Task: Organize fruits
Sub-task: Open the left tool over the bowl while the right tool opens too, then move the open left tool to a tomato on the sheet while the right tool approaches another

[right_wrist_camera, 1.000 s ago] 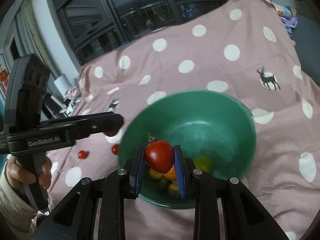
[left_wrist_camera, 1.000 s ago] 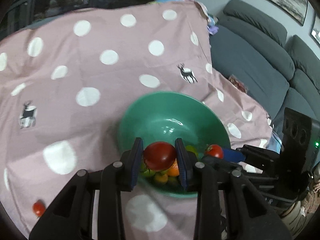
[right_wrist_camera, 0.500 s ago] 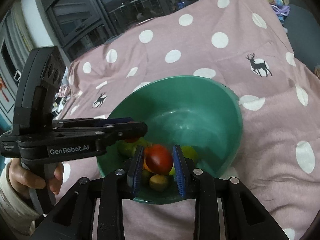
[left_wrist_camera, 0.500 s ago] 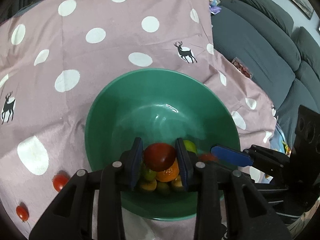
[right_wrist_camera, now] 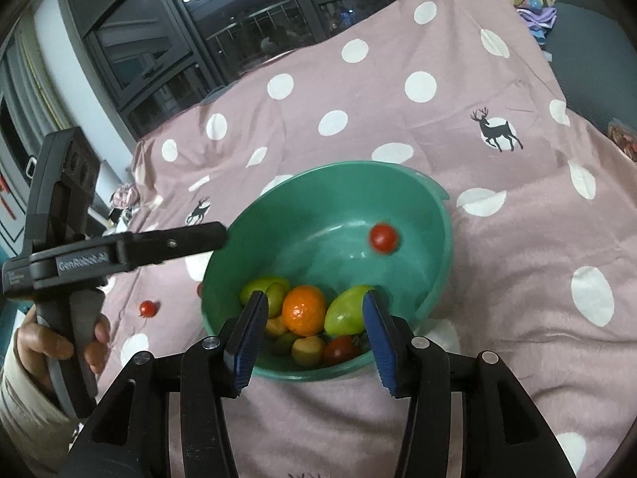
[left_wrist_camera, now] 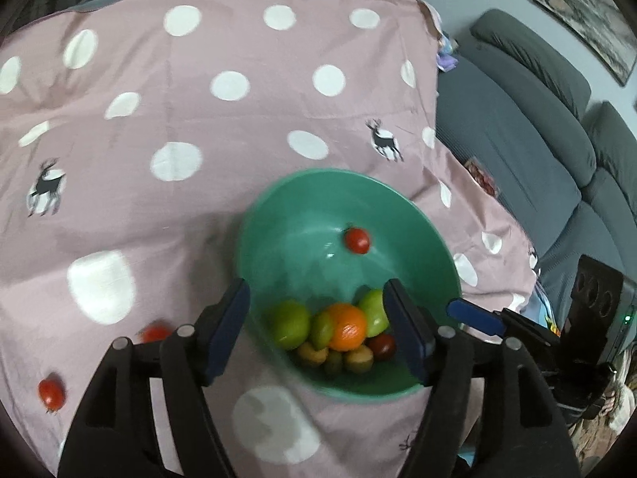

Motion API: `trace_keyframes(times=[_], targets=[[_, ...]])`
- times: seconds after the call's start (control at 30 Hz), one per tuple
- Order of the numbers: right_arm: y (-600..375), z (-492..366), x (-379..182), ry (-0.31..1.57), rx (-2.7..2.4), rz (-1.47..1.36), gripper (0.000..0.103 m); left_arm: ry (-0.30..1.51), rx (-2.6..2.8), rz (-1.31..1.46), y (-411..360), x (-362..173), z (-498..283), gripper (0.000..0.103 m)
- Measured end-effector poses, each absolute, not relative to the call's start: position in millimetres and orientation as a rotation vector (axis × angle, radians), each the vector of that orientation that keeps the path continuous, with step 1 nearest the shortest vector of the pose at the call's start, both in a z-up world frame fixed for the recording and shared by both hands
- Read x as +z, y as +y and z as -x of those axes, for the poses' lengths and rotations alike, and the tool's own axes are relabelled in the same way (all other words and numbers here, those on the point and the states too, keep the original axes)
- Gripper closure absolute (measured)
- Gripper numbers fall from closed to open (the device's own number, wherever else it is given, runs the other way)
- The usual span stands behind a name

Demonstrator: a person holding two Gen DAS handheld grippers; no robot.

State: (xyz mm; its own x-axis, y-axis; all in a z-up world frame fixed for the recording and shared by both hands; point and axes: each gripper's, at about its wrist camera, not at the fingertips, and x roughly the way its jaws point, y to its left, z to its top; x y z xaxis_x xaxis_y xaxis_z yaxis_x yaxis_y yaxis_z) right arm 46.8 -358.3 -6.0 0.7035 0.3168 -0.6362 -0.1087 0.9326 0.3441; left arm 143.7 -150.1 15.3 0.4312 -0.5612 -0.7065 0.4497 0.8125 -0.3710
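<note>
A green bowl point(left_wrist_camera: 434, 239) point(right_wrist_camera: 442, 215) sits on the pink dotted cloth. It holds an orange point(left_wrist_camera: 347, 326) point(right_wrist_camera: 303, 310), green fruits point(left_wrist_camera: 290, 323) point(right_wrist_camera: 345, 310), small yellow ones and a dark red tomato point(left_wrist_camera: 381, 345) point(right_wrist_camera: 338, 349). A small red tomato point(left_wrist_camera: 357, 239) point(right_wrist_camera: 383, 238) lies on the bowl's far inner wall, blurred. My left gripper point(left_wrist_camera: 316, 326) is open and empty over the bowl's near rim. My right gripper point(right_wrist_camera: 312, 334) is open and empty over the near side of the bowl. The left gripper also shows in the right wrist view point(right_wrist_camera: 211, 235).
Two small red tomatoes point(left_wrist_camera: 51, 393) point(left_wrist_camera: 156, 333) lie on the cloth left of the bowl; one shows in the right wrist view point(right_wrist_camera: 147, 308). A grey sofa point(left_wrist_camera: 537, 127) stands to the right, windows point(right_wrist_camera: 247, 20) behind.
Both grippers opened and let go of their red tomatoes, which are now in the bowl. Both grippers pulled back a little from the bowl.
</note>
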Motion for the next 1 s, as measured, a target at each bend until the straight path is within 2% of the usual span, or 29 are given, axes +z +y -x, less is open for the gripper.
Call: trace_keyframes(times=[0.27, 0.53, 0.63, 1.0], targets=[[-341.0, -32.2, 1.5, 0.724, 0.294, -0.288, 0.053, 0.9, -0.416, 0.22, -55.6, 17.7, -125.2, 0.028], [-296.3, -26.4, 5.5, 0.723, 0.42, -0.233, 0.052, 0.907, -0.226, 0.323, 27.2, -2.2, -85.2, 0.012], [-272.0, -25.9, 0.7, 0.759, 0.471, -0.181, 0.044, 0.918, -0.207, 0.324, 35.3, -8.2, -73.8, 0.001], [-197.2, -35.5, -21.3, 0.876, 0.542, 0.002, 0.042, 0.854, -0.232, 0.144, 34.1, -20.9, -51.9, 0.001]])
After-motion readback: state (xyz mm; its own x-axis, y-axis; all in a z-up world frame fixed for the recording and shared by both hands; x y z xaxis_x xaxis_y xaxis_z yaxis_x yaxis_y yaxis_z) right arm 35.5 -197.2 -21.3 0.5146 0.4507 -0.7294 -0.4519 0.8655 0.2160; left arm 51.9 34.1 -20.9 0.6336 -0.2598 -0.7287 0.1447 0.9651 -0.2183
